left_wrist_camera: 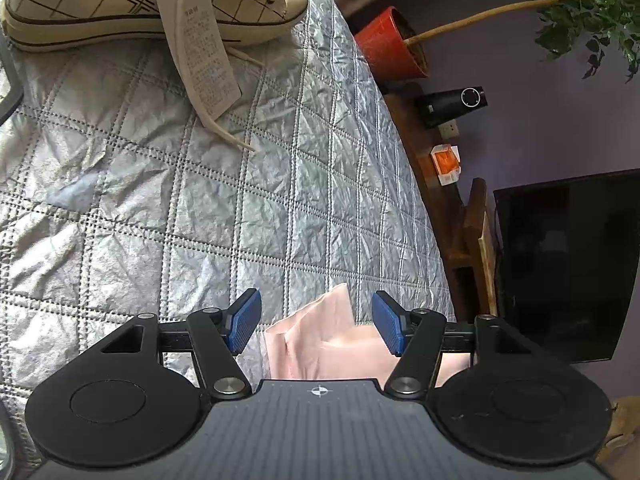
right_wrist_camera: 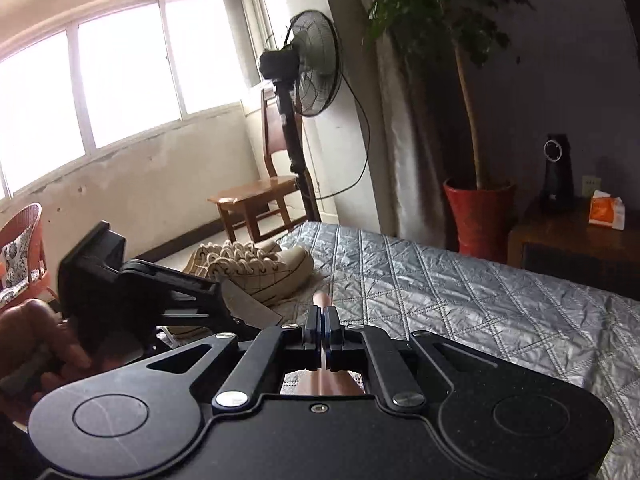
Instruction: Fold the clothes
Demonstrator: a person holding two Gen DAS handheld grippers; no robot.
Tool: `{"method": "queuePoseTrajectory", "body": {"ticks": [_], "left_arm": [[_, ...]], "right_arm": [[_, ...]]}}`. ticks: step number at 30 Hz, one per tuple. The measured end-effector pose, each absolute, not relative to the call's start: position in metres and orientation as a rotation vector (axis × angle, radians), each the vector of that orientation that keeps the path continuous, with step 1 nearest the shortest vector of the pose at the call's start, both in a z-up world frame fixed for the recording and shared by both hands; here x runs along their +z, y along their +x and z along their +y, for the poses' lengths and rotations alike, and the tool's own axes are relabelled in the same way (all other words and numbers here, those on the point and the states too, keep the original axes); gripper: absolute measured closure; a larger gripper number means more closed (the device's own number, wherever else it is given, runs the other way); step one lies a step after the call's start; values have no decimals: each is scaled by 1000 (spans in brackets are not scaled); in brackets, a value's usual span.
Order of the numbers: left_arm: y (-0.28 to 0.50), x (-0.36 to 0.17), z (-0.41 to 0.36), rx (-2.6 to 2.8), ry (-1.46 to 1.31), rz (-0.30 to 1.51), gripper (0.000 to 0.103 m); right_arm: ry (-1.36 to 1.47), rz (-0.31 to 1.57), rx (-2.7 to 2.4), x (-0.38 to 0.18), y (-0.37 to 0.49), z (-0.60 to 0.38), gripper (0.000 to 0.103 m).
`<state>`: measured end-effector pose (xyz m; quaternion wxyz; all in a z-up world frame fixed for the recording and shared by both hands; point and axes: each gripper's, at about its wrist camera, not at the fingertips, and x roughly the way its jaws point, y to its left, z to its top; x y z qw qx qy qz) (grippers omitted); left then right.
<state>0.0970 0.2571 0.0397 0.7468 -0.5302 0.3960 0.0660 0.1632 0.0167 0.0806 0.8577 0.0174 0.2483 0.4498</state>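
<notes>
Item: pink garment (left_wrist_camera: pixel 320 344), lower centre of the left wrist frame, on the quilted silver bed cover (left_wrist_camera: pixel 180 208).

Left gripper (left_wrist_camera: pixel 316 322): fingers spread wide, holding nothing; the cloth lies between and just below them, one corner pointing up-frame along the finger axis.

Right gripper (right_wrist_camera: pixel 321 330): fingers closed on a thin fold of the same pink cloth, centre frame.

Judgement: the left is placed to close on the free corner; the right already has its hold.

Surroundings: cream sneakers (left_wrist_camera: pixel 152 0) with paper tag (left_wrist_camera: pixel 200 60), upper left, well apart. Red plant pot (right_wrist_camera: pixel 478 216), standing fan (right_wrist_camera: pixel 308 64), wooden chair (right_wrist_camera: pixel 260 200). Nothing obstructs.
</notes>
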Motion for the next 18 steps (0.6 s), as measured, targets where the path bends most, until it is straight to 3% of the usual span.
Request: {"method": "queuePoseTrajectory", "body": {"ticks": [3,4,7,10,13,18], "left_arm": [[97,40,256,139,-1155,870,36],[97,40,256,139,-1153,870,36],[96,39,259,148,-1157,871,36],[96,38,258,152,-1155,874,36],[97,41,255,149,-1134,875,35],[95,44,251,147,-1106,872,31]], "right_arm": [[-65,617,851,61,174,31,98],[-115,645,794,56,177,35,86],[-195,662,639,56,176,27,81],[-182,631,594,73,153,8,67],[-228,640,618,74,112,3,66],[-535,717,734,29,41,44,69]]}}
